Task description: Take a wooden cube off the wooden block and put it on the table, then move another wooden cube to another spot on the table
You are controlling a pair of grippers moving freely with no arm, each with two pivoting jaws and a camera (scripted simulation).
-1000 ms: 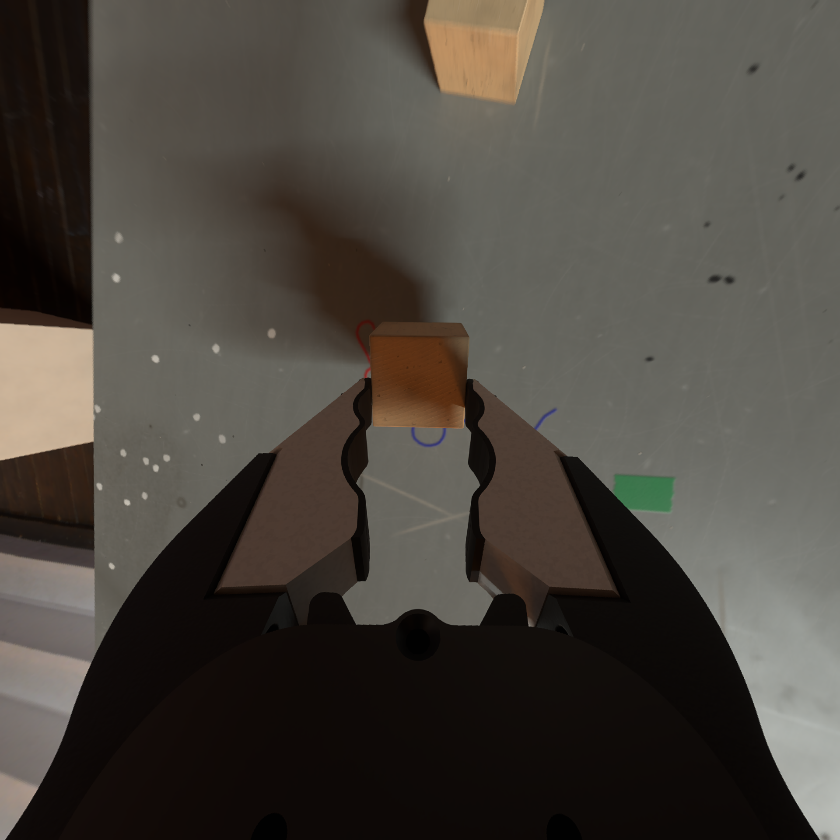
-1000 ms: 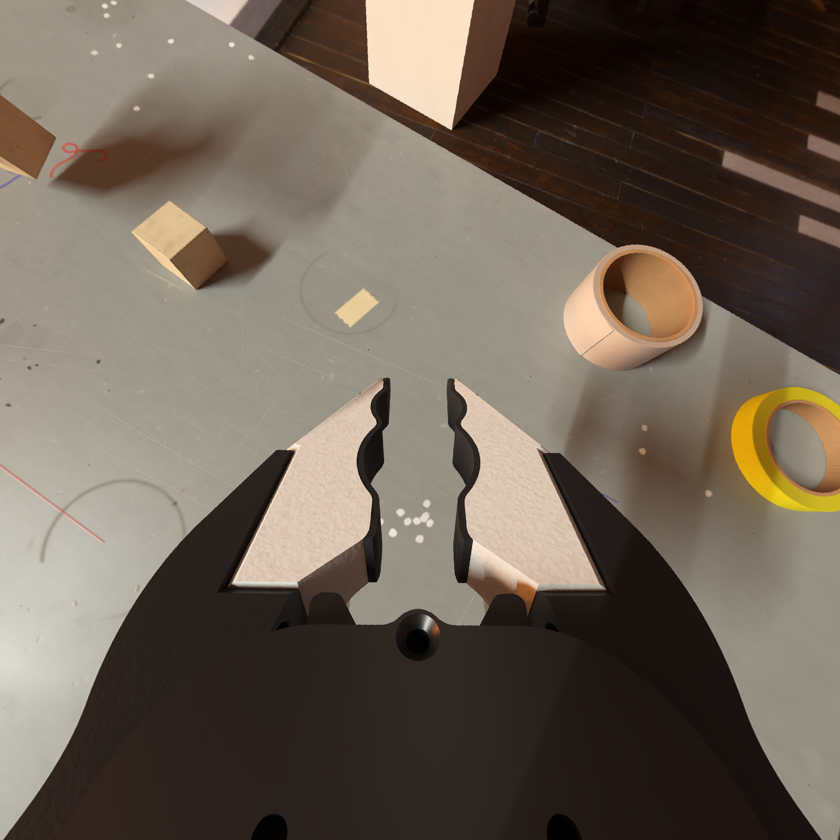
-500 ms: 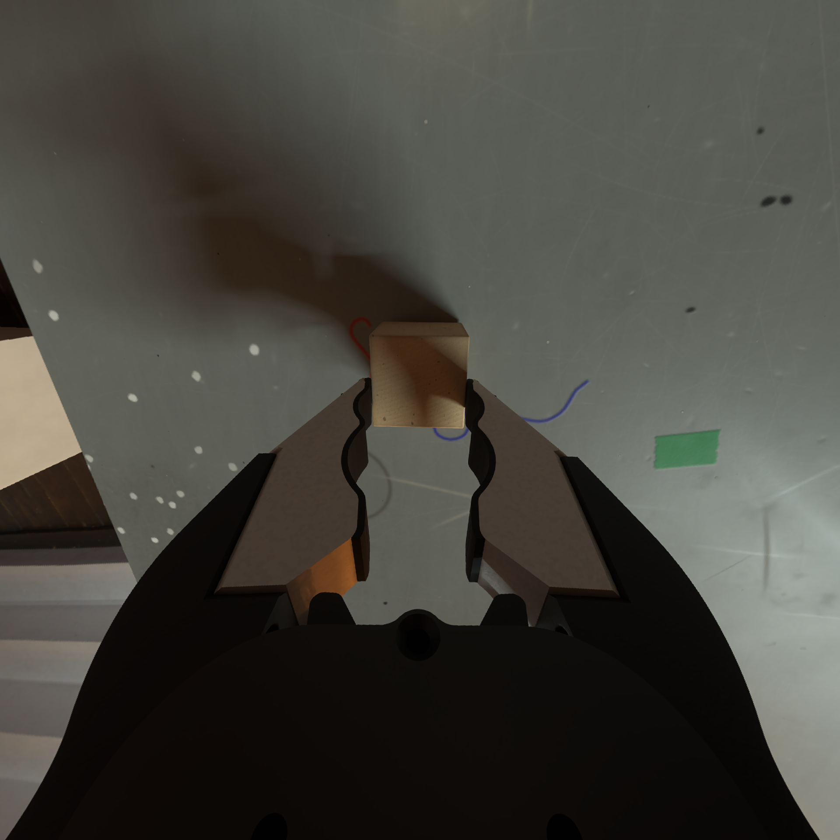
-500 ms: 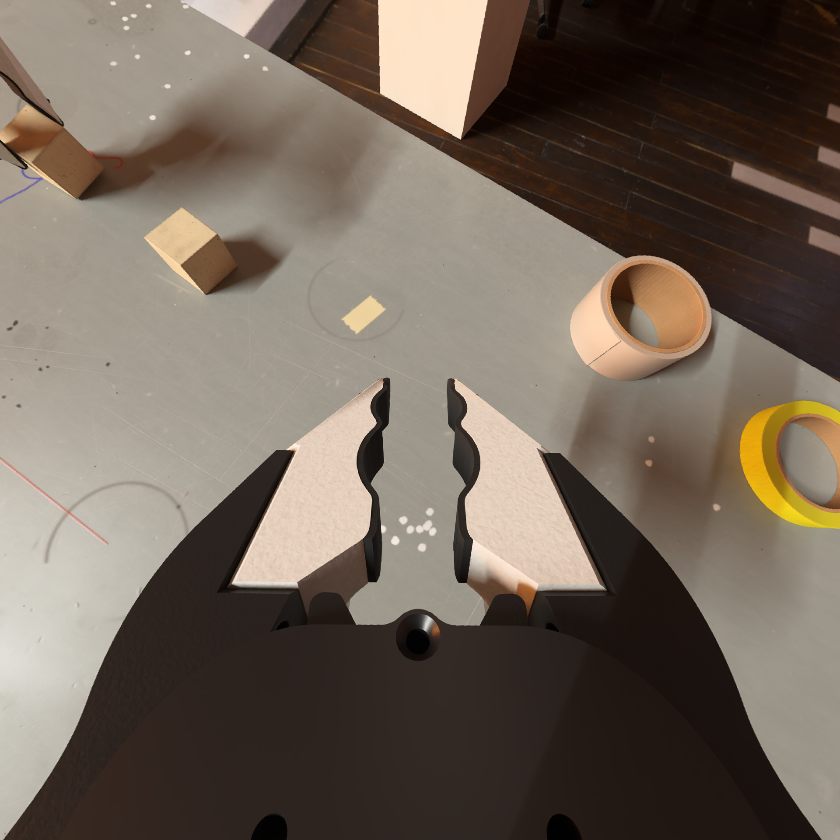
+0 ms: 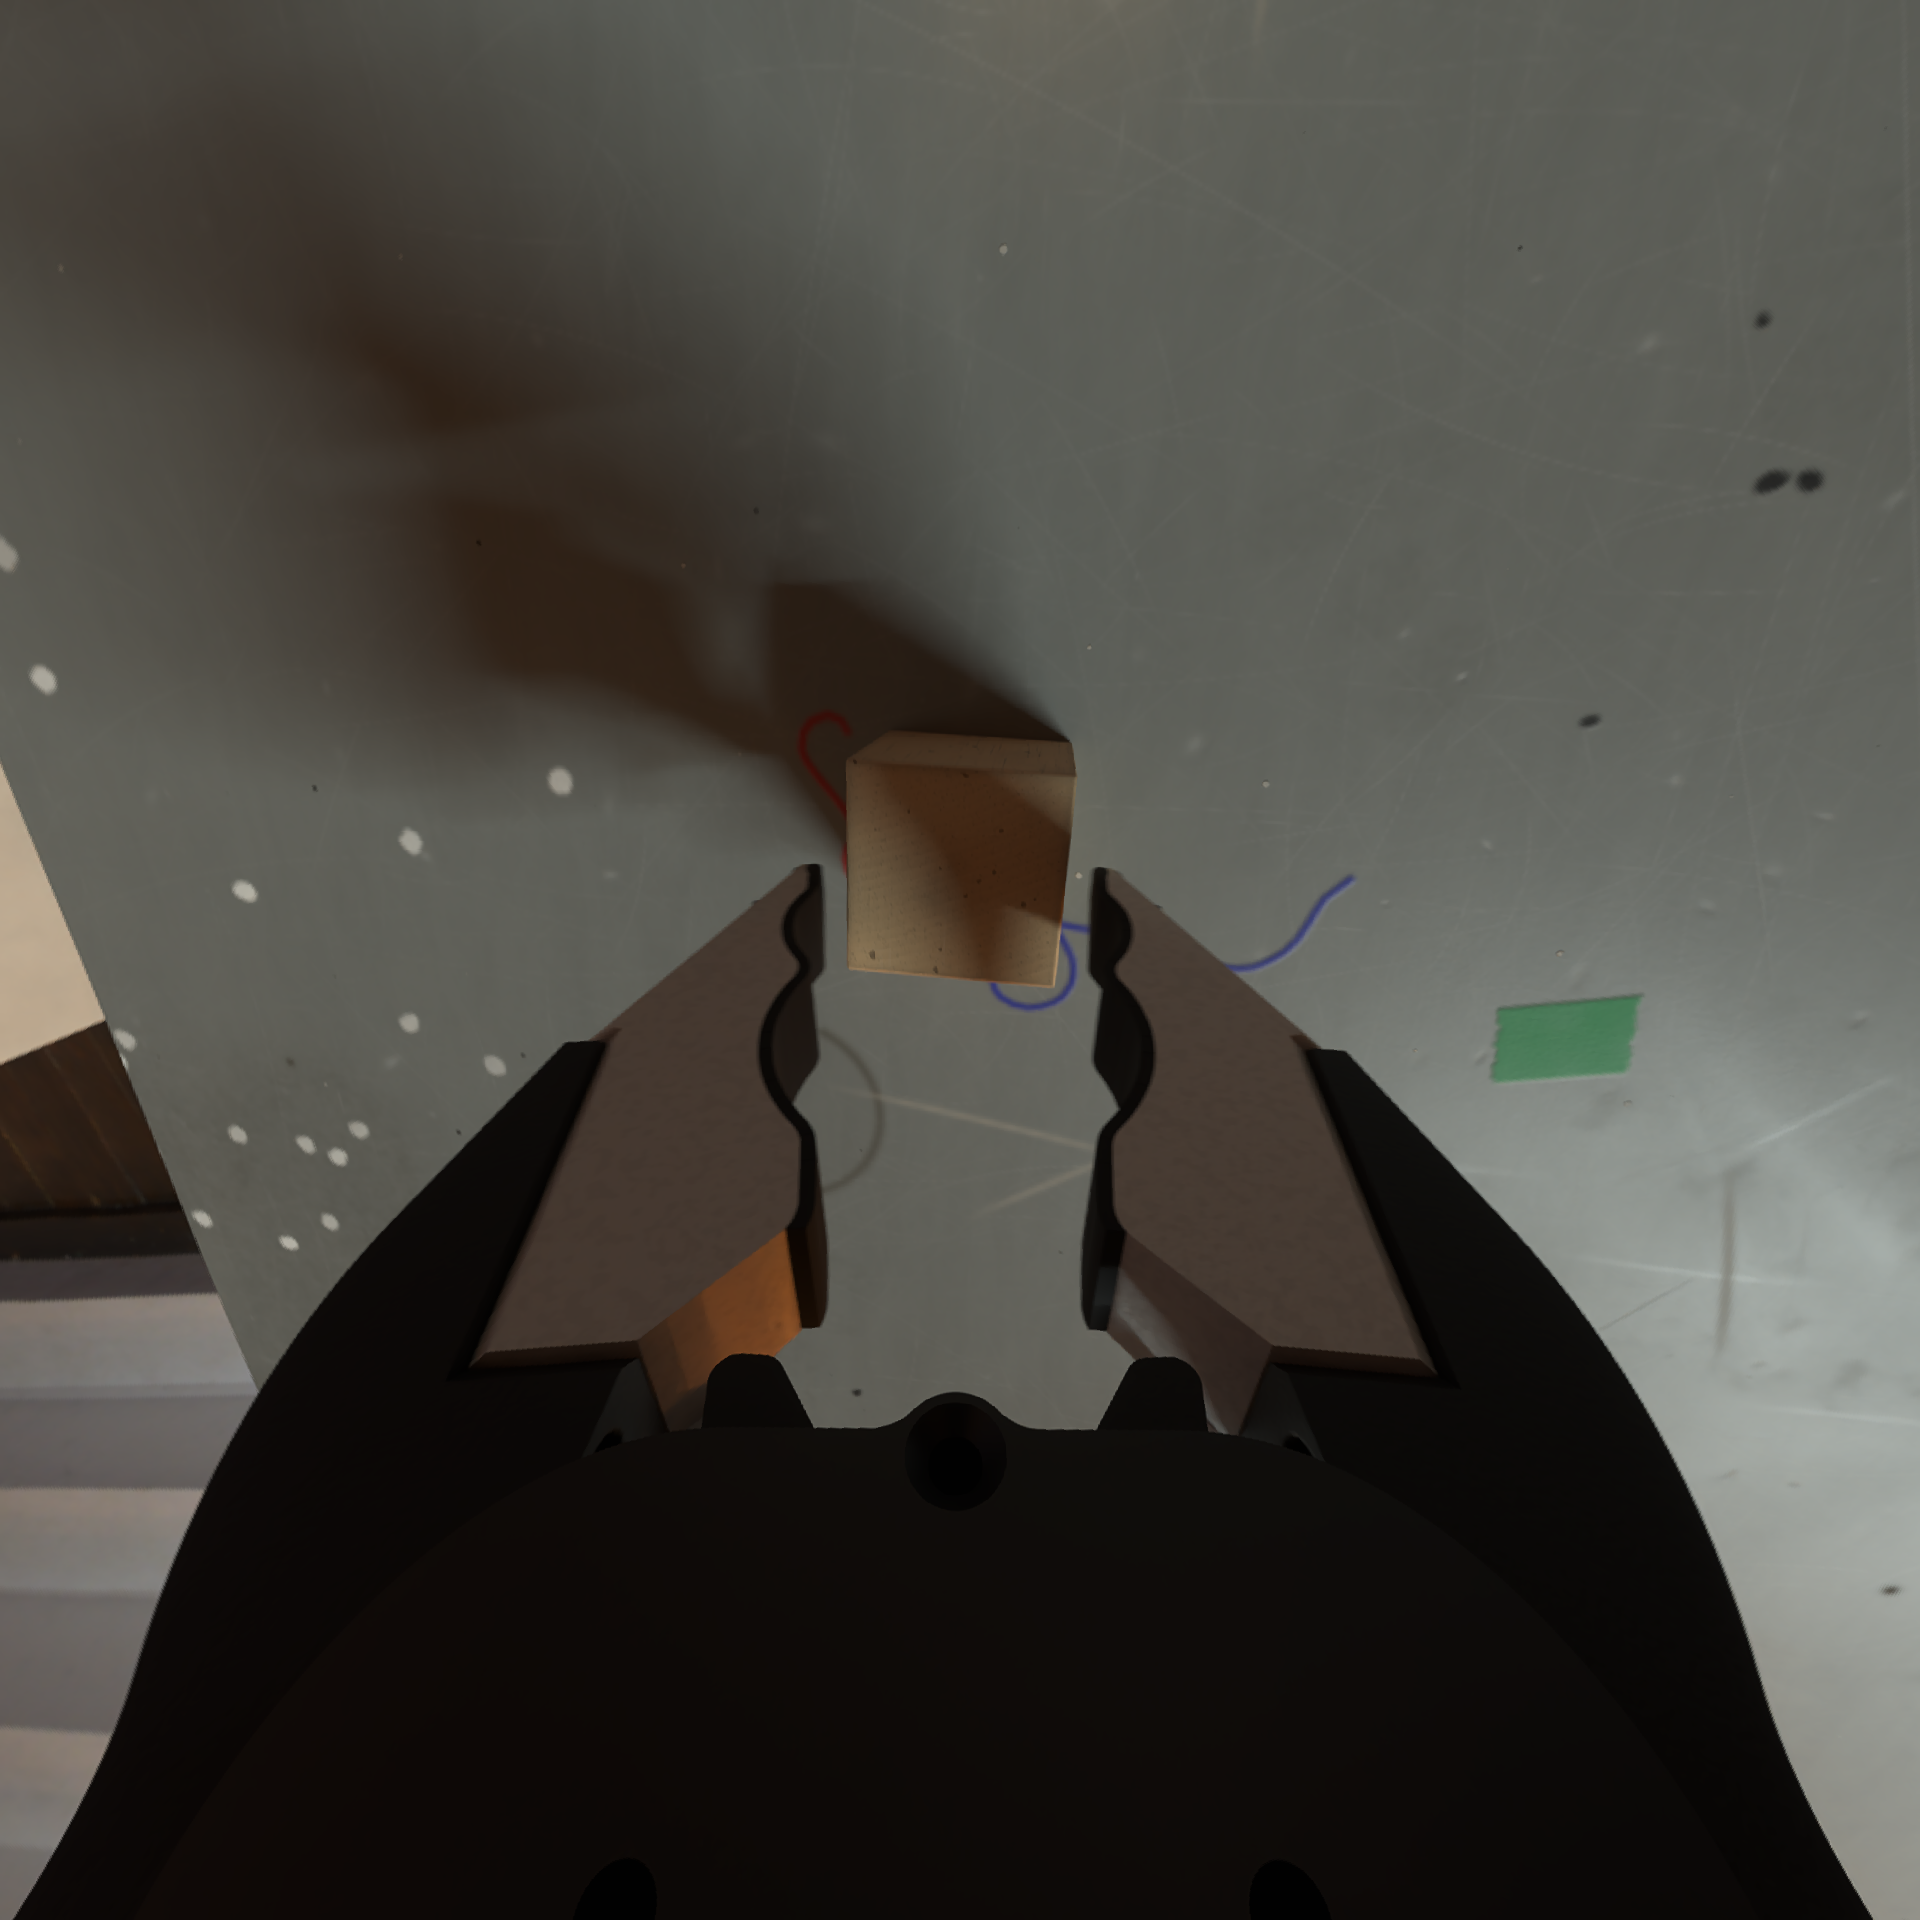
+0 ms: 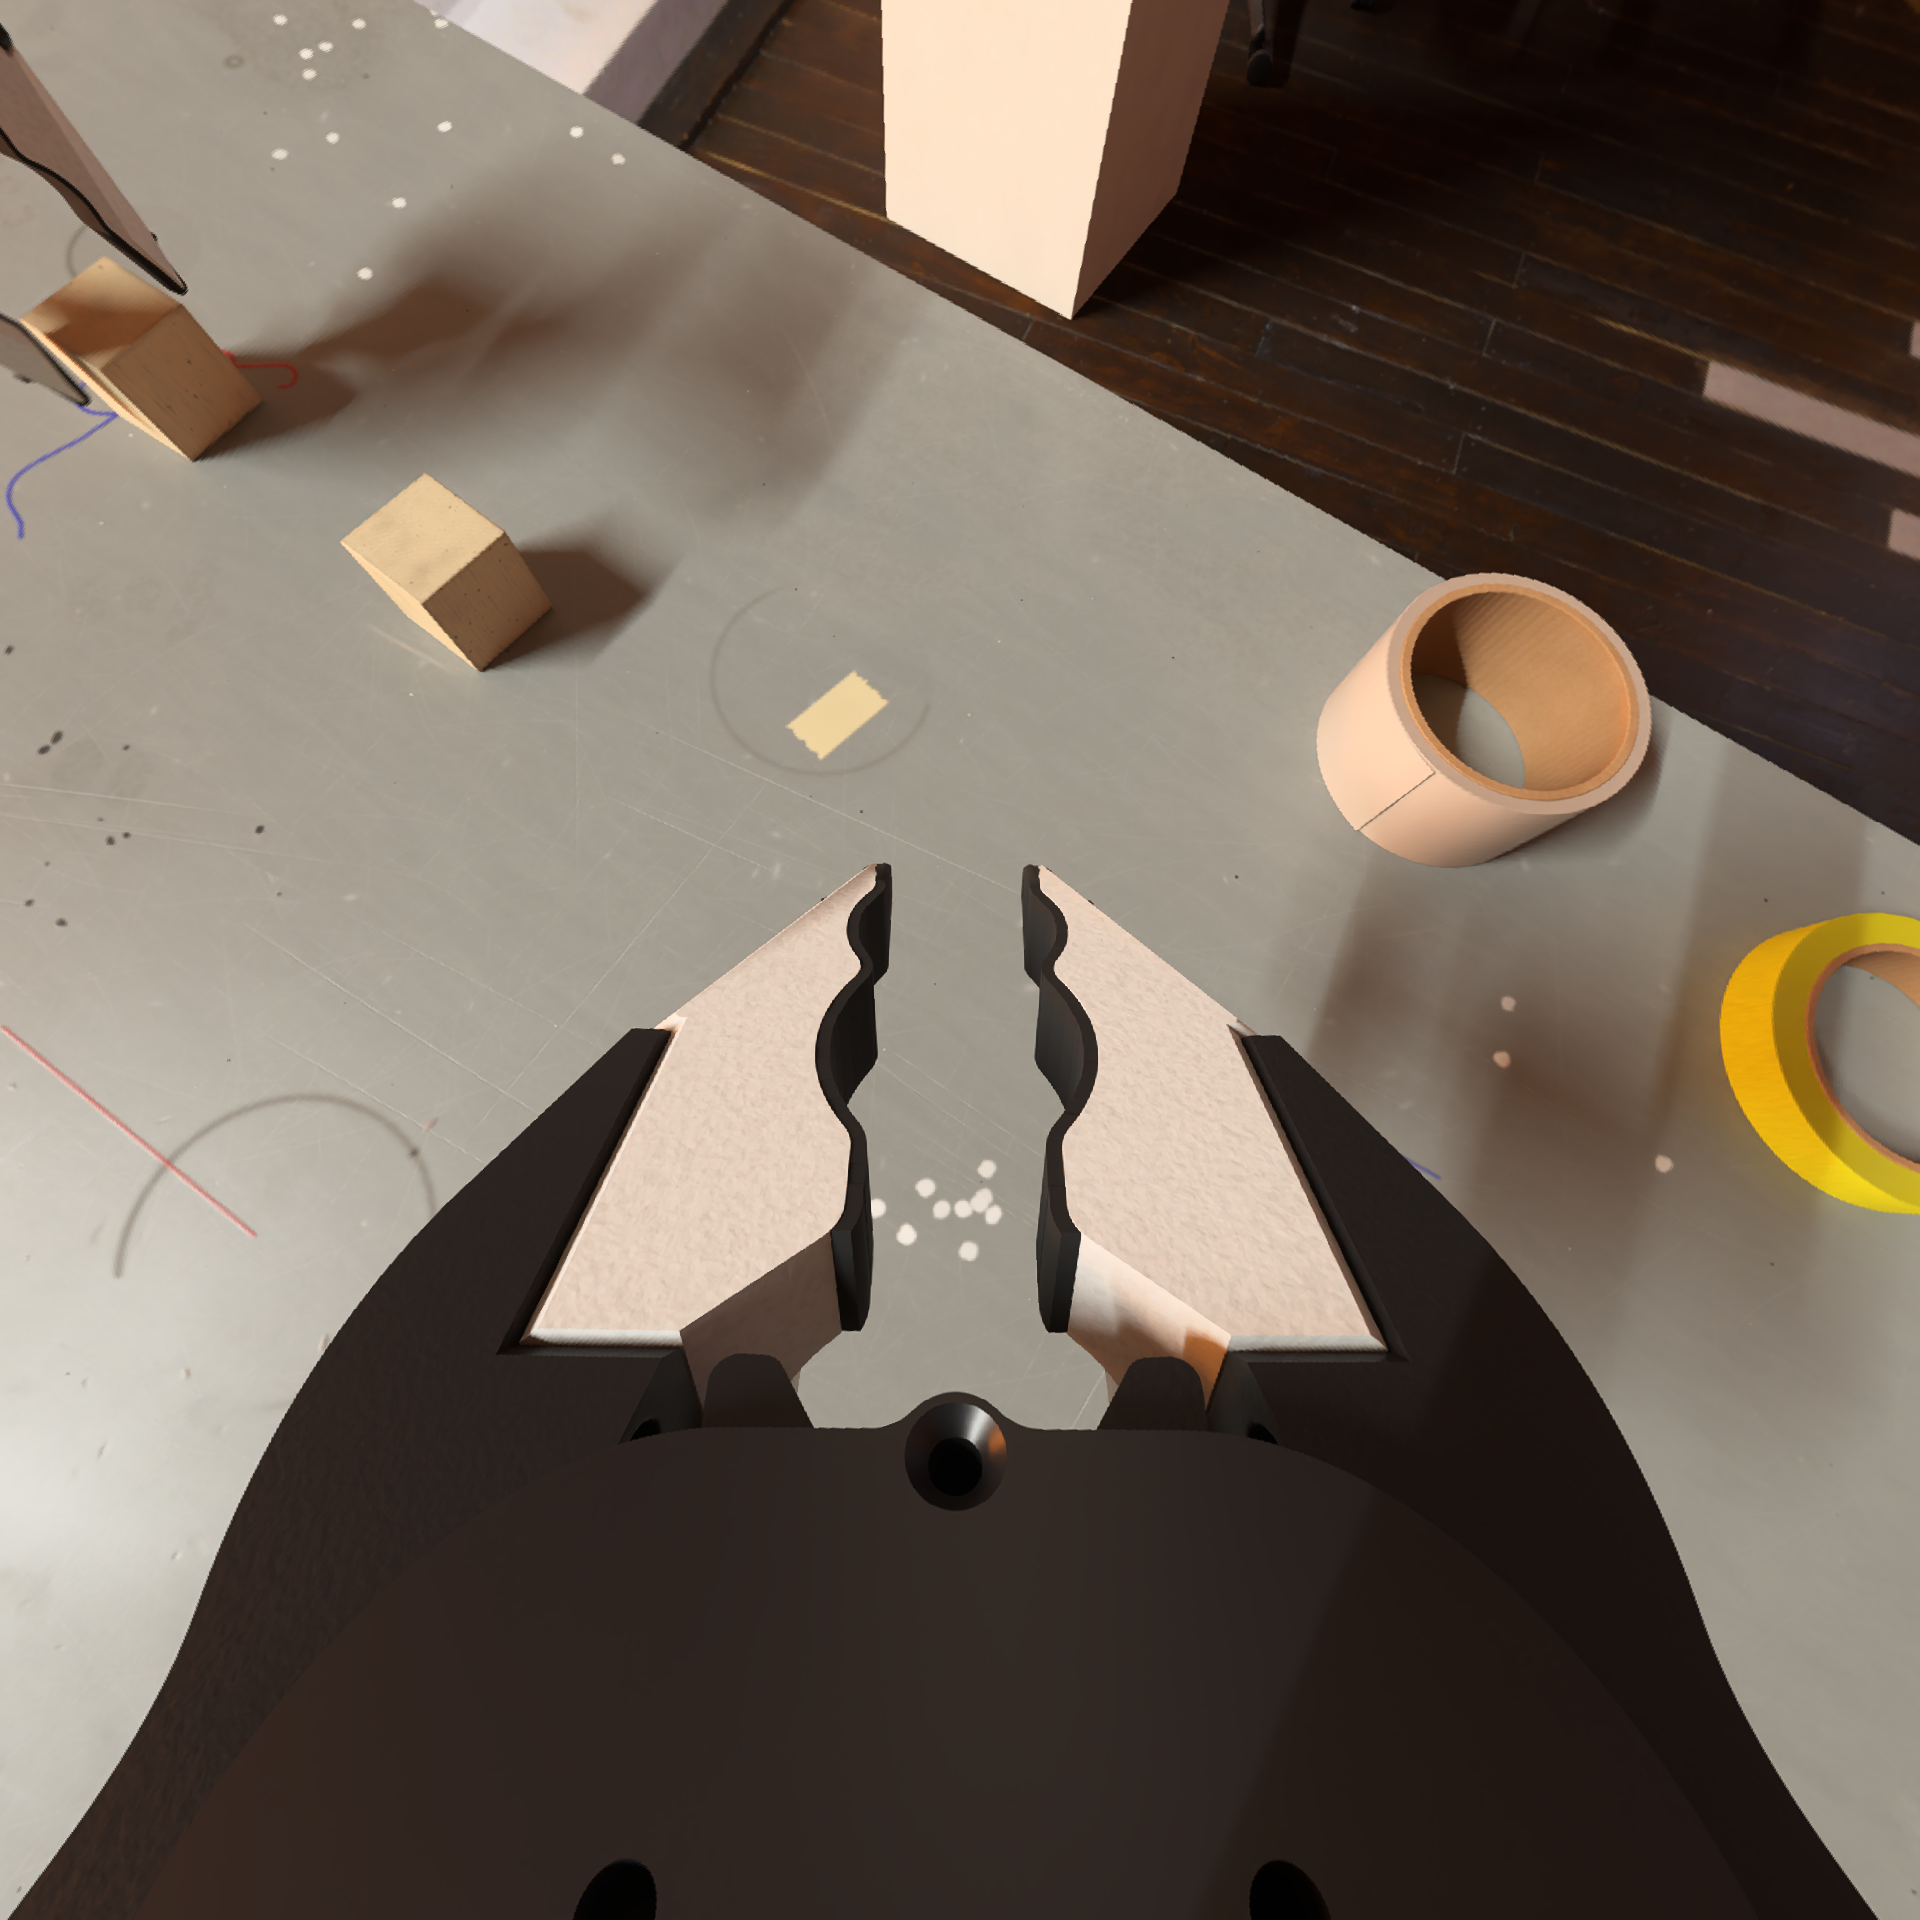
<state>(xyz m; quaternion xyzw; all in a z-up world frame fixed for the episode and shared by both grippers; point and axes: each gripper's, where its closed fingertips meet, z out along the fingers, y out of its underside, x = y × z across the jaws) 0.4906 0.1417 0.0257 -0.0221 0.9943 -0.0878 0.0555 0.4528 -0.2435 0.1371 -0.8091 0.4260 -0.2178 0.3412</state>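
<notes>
A wooden cube [image 5: 956, 862] rests on the grey table [image 5: 1351, 416], over red and blue scribbles. My left gripper [image 5: 954, 883] is open, its fingertips on either side of the cube with a small gap on each side. The same cube [image 6: 156, 364] shows at the far left of the right wrist view, between the left gripper's fingers [image 6: 94, 197]. A second wooden cube [image 6: 447, 566] lies on the table a little to its right. My right gripper [image 6: 956, 883] is open and empty, above bare table [image 6: 520, 935].
A tan tape roll [image 6: 1481, 722] and a yellow tape roll [image 6: 1829, 1060] lie near the table's right edge. A green tape patch [image 5: 1564, 1037] and a pale tape patch [image 6: 836, 714] are stuck on the table. A tall pale block [image 6: 1029, 135] stands beyond the edge on dark floor.
My left gripper lowered the cube to the table and opened, letting it go. The right gripper has drifted slightly and stayed the same width.
</notes>
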